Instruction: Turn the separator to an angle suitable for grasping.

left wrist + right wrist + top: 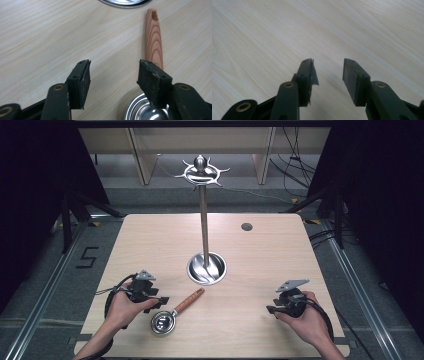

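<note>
Pale wood grain covers the table (260, 270), and near its middle a steel stand (203, 222) rises from a round dished base (206, 268) to a ring of hooks (201, 172) at the top. From the high view, a small metal scoop with a reddish wooden handle (172, 312) lies at the near left, bowl toward the person and handle angled toward the base. The left gripper (156, 301) sits just beside the scoop's bowl, held in the left hand (122, 307); the right gripper (272, 309) rests well apart at the near right in the right hand (307, 320).

The left gripper view adds detail the overhead lacks: its jaws stand apart with bare table between them, the scoop's shiny bowl (143, 110) partly under the right-side jaw, the handle (154, 37) running away beyond it, and the rim of the base (125, 3) at the far edge. The right gripper view shows that gripper released too, jaws parted over bare wood, one pad (313, 75) frayed at its edge.
</note>
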`<move>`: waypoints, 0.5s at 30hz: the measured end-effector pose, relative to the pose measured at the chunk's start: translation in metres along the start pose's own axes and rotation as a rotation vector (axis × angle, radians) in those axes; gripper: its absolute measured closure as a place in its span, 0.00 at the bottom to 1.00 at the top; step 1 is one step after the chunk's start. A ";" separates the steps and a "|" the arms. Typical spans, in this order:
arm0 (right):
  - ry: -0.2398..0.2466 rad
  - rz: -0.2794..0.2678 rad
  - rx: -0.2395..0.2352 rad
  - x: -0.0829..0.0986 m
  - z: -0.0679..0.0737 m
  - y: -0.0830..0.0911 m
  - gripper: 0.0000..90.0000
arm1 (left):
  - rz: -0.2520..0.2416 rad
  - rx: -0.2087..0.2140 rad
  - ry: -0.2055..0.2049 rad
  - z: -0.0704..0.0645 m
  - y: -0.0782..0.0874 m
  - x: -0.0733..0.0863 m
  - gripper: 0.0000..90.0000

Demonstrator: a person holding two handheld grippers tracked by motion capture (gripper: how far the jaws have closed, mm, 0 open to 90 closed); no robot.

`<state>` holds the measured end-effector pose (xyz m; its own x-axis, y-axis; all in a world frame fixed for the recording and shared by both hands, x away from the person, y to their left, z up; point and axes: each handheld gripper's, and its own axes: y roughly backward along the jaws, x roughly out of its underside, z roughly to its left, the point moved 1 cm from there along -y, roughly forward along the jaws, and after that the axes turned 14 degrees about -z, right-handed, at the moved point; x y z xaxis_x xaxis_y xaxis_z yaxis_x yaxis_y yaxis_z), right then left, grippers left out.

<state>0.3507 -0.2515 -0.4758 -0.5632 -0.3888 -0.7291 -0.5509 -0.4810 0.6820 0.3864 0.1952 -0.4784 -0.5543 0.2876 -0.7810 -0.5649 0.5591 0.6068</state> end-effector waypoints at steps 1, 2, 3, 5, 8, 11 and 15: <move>0.003 -0.003 -0.002 0.000 0.000 -0.001 0.67 | 0.012 0.004 0.008 0.001 -0.001 -0.004 0.54; 0.004 0.003 0.000 0.000 0.000 0.000 0.67 | 0.005 0.005 0.011 0.001 -0.002 -0.007 0.61; 0.001 0.000 0.000 -0.001 0.000 -0.001 0.67 | 0.015 -0.002 -0.010 0.001 -0.003 -0.011 0.70; 0.010 -0.005 0.005 -0.001 0.000 -0.001 0.67 | 0.032 -0.007 -0.033 0.000 -0.006 -0.018 0.82; -0.010 -0.016 0.006 0.000 0.000 -0.001 0.67 | 0.087 -0.006 -0.059 -0.003 -0.015 -0.025 0.97; -0.011 0.000 0.007 -0.001 -0.002 0.000 0.67 | 0.137 -0.011 -0.070 -0.007 -0.031 -0.029 0.99; -0.008 0.002 0.006 -0.001 -0.003 0.000 0.67 | 0.190 0.019 -0.084 -0.014 -0.052 -0.036 0.99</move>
<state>0.3530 -0.2539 -0.4752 -0.5690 -0.3834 -0.7275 -0.5539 -0.4752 0.6836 0.4273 0.1447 -0.4793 -0.5962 0.4526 -0.6631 -0.4432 0.5031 0.7419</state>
